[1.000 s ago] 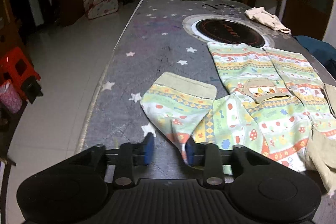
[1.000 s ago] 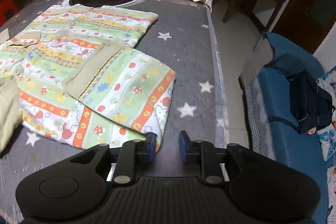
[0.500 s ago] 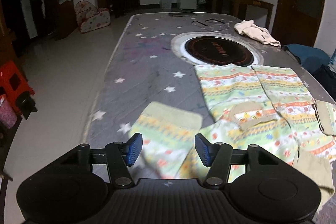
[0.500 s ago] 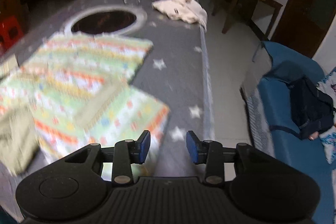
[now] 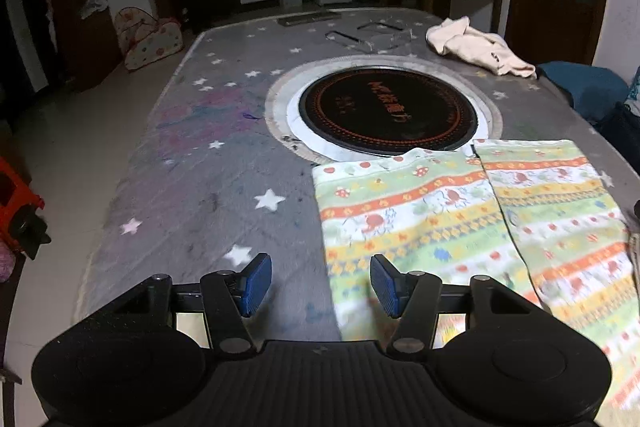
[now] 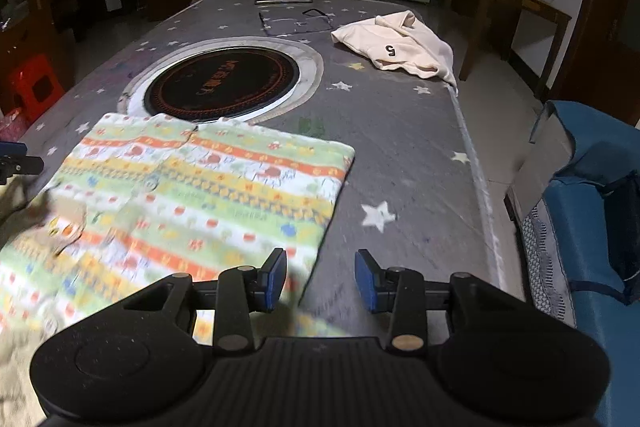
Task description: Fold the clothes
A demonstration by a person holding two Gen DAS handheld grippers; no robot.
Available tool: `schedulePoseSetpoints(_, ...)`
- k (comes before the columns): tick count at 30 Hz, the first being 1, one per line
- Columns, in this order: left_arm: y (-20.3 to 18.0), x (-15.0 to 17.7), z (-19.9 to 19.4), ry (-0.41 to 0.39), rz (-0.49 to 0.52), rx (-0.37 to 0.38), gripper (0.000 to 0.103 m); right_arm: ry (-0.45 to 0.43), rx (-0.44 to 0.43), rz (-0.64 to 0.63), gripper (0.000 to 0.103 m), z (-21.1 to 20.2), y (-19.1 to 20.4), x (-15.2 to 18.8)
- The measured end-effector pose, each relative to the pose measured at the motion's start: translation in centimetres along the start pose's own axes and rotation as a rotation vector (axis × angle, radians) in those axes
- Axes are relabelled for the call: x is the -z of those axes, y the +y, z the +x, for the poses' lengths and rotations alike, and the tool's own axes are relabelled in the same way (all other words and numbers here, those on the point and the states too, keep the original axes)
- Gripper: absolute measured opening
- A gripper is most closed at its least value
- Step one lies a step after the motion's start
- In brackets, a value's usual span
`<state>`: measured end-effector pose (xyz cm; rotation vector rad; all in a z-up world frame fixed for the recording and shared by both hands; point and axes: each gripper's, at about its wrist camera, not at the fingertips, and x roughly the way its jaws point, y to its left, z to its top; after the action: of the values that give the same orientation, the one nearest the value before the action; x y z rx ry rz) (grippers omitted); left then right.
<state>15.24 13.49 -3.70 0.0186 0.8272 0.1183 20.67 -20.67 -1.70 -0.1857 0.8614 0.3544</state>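
Now the left gripper (image 5: pixel 320 281) hangs over the starry grey table (image 5: pixel 192 187), its jaws apart and empty, the patterned shirt's (image 5: pixel 460 223) edge at its one o'clock. Further right, the right gripper (image 6: pixel 321 281) has just widened its jaws; nothing sits between them, shirt at ten o'clock. Beyond, a cream garment (image 6: pixel 394 45) lies at one o'clock.

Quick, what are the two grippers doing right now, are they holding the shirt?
Left gripper: open, holding nothing; jaws just opened wider above the colourful striped patterned shirt.
Right gripper: open, empty; jaws just opened wider.
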Motion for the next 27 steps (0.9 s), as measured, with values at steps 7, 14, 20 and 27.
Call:
schedulePoseSetpoints(7,-0.5,-1.2,3.9,0.04,-0.015,0.005,0.057,0.033,0.02,0.017,0.037,4.1,-0.3,-1.9)
schedulePoseSetpoints(14,-0.6,-1.8,4.5,0.018,-0.005,0.035,0.017,0.041,0.004,0.033,0.034,6.3,-0.1,-2.8)
schedulePoseSetpoints(20,-0.3,-1.8,4.9,-0.009,-0.007,0.024,0.008,0.023,-0.01,0.014,0.011,7.0,0.9,-3.7)
schedulePoseSetpoints(27,-0.2,-2.3,5.3,-0.018,0.007,-0.02,0.005,0.003,-0.004,-0.013,0.006,7.9,1.8,-4.4)
